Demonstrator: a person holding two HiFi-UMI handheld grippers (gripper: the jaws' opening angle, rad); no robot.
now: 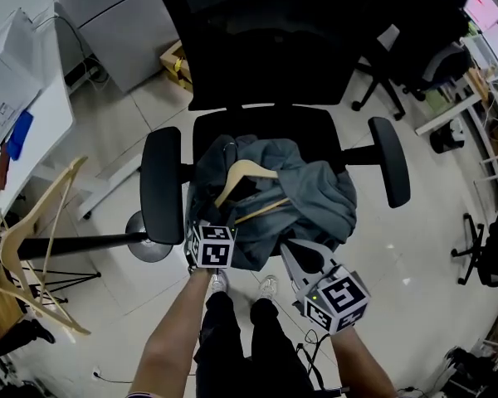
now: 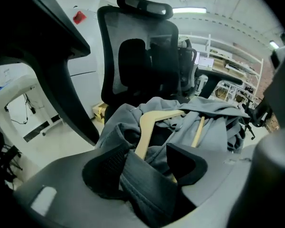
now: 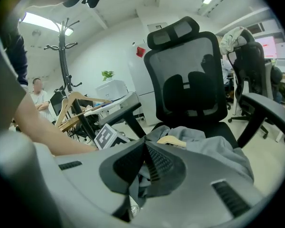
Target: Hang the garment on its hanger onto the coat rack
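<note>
A grey garment (image 1: 315,201) lies crumpled on the black chair (image 1: 257,123) seat, with its wooden hanger (image 1: 247,172) on top. The left gripper (image 2: 147,156) has its fingers released astride a cloth fold. The right gripper (image 3: 145,151) has its fingers clenched together at the garment's near edge.

We've got a black office chair (image 1: 266,127) right ahead of the left gripper (image 2: 147,161), white desk (image 1: 37,114) off to its left & cardboard box (image 1: 176,60) beyond.
</note>
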